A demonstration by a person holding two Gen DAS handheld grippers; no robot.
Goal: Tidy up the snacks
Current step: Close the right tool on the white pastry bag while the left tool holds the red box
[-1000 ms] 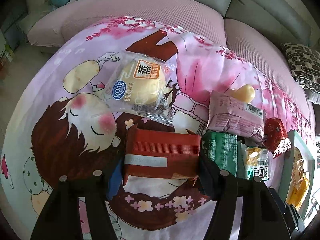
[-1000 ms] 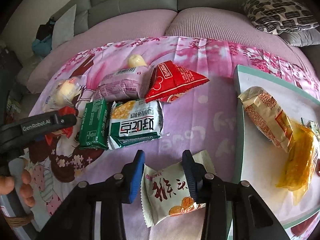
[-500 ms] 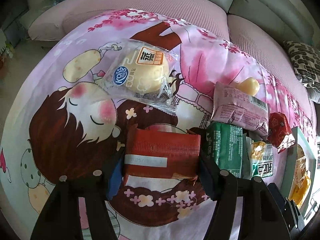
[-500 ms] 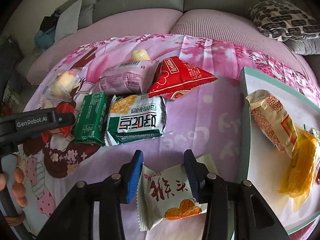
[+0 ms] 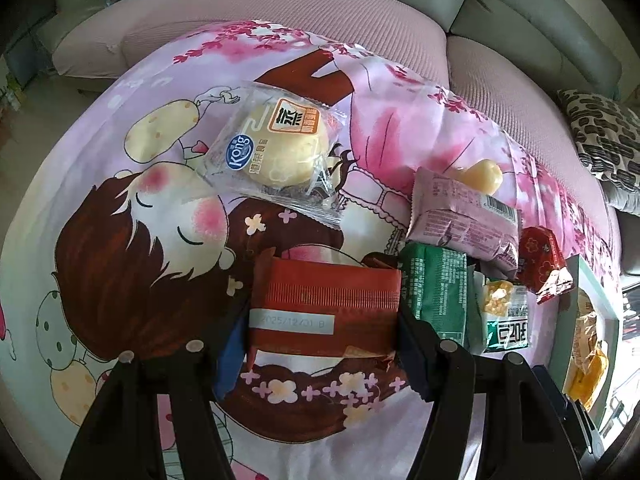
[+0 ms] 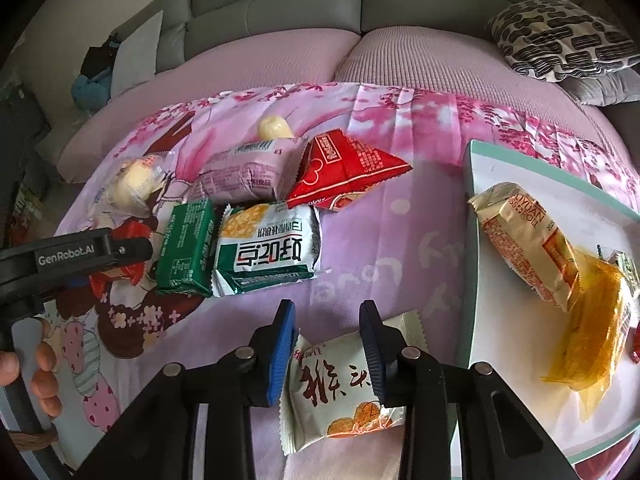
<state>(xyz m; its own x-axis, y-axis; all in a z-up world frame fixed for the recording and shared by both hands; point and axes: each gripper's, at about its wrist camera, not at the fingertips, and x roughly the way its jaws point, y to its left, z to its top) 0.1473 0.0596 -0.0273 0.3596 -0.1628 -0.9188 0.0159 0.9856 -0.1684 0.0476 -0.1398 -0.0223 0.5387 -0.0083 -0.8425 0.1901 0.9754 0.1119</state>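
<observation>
My left gripper (image 5: 320,312) is shut on a red snack packet (image 5: 324,308), holding it just above the cartoon-print cloth. It also shows in the right wrist view (image 6: 120,252) at the left edge. My right gripper (image 6: 326,332) is shut on a white snack packet with red characters (image 6: 340,384), beside the tray (image 6: 468,240). On the cloth lie a green packet (image 6: 186,248), a white-green corn packet (image 6: 268,250), a pink packet (image 6: 240,176), a red triangular packet (image 6: 344,168), a clear-wrapped bun (image 5: 280,152) and a small yellow sweet (image 6: 274,127).
The white tray with a teal rim at the right holds a beige roll packet (image 6: 528,244) and a yellow wrapper (image 6: 596,328). A pink and grey sofa (image 6: 360,12) curves behind, with a patterned cushion (image 6: 560,40). A person's fingers (image 6: 44,376) grip the left handle.
The left view has drifted slightly, with the snacks shifting a little in frame; the red packet stays clamped. The right gripper has kept hold of the white packet with little motion.
</observation>
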